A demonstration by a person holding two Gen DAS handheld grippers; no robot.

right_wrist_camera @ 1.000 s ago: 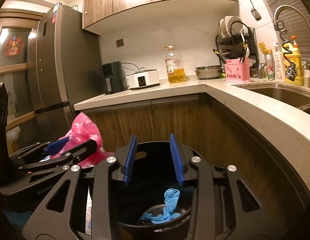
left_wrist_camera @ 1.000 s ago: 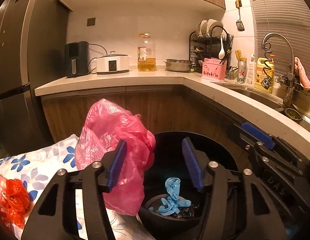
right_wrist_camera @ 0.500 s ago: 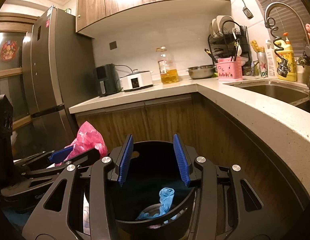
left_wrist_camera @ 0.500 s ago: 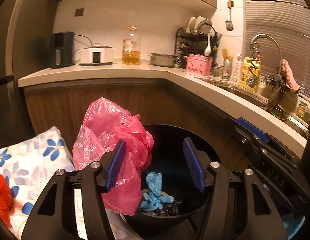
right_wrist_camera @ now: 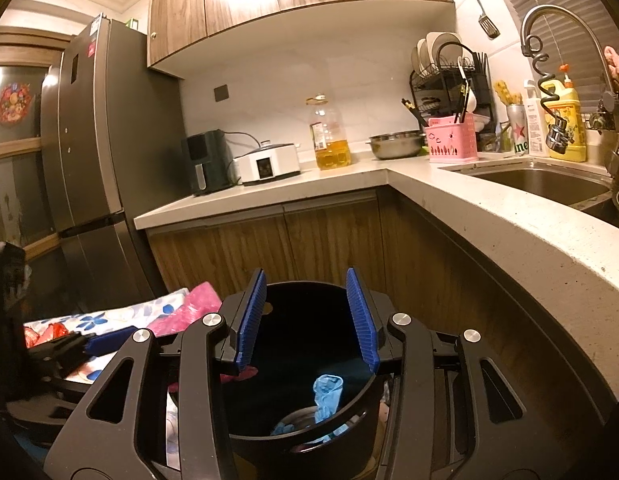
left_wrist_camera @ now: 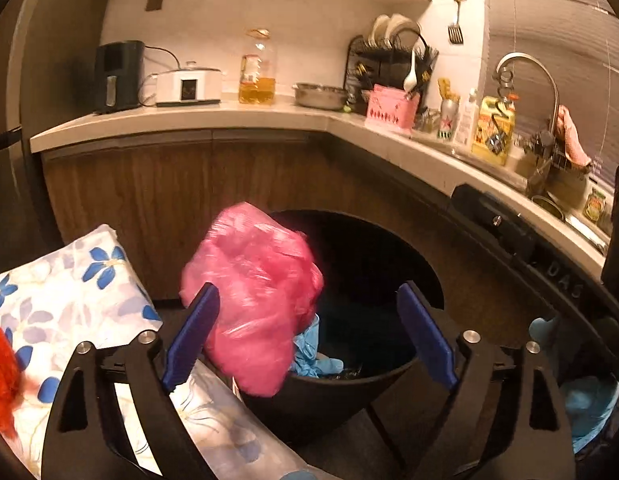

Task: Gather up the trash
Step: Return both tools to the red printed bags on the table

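Bag, pink plastic (left_wrist_camera: 257, 296), blurred, over near-left rim of black bin (left_wrist_camera: 389, 376) | left tongs (left_wrist_camera: 305, 340) spread wide, touching nothing | right tongs (right_wrist_camera: 307, 320) spread above bin | blue glove (right_wrist_camera: 325, 396) inside

The pink bag (left_wrist_camera: 253, 296) is motion-blurred and hides the black bin's (left_wrist_camera: 373, 264) near-left rim. The red plastic (left_wrist_camera: 1, 376) is cut off by the left edge. Bottle labels beside the sink (right_wrist_camera: 549, 184) are illegible.
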